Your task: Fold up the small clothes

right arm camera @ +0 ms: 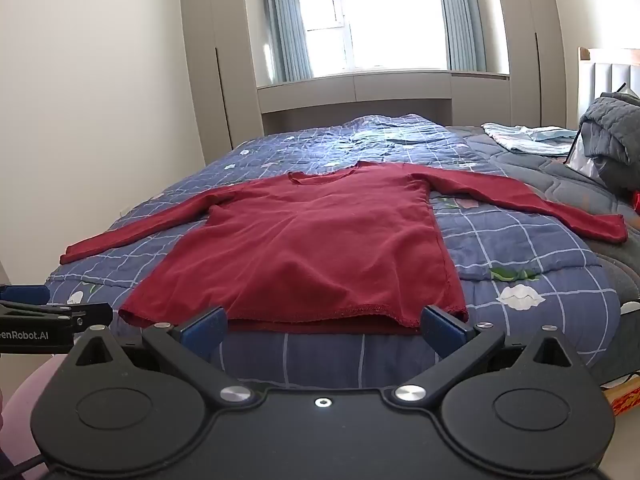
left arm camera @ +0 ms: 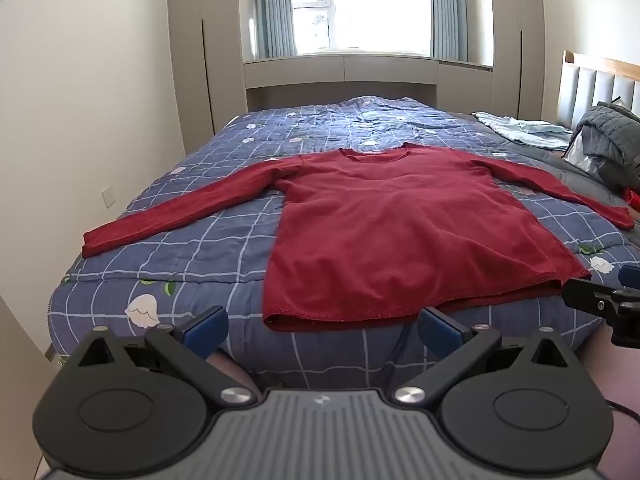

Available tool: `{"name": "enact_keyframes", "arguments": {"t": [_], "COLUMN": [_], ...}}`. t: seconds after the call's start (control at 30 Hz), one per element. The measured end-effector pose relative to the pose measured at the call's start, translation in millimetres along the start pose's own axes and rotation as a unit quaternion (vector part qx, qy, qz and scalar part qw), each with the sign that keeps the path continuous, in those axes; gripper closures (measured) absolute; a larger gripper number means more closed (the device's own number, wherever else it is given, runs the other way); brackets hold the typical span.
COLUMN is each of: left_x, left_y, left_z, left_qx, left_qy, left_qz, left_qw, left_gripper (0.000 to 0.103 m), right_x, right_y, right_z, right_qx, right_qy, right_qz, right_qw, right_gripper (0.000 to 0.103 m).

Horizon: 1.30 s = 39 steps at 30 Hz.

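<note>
Lying flat on the blue checked quilt (left arm camera: 224, 216) of the bed, the red long-sleeved shirt (left arm camera: 400, 232) has both sleeves spread out toward 9 and 3 o'clock, its neckline at 12 and its hem at the near bed edge. Both the left gripper (left arm camera: 322, 330) and the right gripper (right arm camera: 322, 328) hover just short of that hem, fingers spread wide, grasping nothing. Grey bedding (left arm camera: 608, 136) is heaped at 2 o'clock.

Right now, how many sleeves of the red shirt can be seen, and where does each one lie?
2. The left sleeve stretches out flat toward the left edge of the bed. The right sleeve stretches out toward the right side. Neither is folded in yet.
</note>
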State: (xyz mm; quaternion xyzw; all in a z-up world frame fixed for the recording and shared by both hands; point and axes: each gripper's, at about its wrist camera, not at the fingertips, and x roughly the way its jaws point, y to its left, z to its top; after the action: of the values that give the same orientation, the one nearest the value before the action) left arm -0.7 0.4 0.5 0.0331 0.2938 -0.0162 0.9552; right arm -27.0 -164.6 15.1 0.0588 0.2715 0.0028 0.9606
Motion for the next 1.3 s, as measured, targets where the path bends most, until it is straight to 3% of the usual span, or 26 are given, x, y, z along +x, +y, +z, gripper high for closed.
{"name": "enact_keyframes", "arguments": {"t": [0.03,1.3], "left_x": [1.3,-2.4], "left_y": [0.1,-0.9], "left_z": [0.6,-0.7], "left_qx": [-0.002,0.008], "left_qy": [0.013,0.005], "left_qz": [0.004,0.003], "left_qw": [0.9999,1.0], "left_gripper": [0.0,0.0], "right_x": [0.0,0.9], "right_y": [-0.1,-1.5], "right_z": [-0.1,-0.3], "right_qx": [0.001,0.002], "right_qy": [0.0,-0.001], "right_qz": [0.0,0.001], "right_qw": [1.0,1.0], "right_gripper": [0.0,0.0]}}
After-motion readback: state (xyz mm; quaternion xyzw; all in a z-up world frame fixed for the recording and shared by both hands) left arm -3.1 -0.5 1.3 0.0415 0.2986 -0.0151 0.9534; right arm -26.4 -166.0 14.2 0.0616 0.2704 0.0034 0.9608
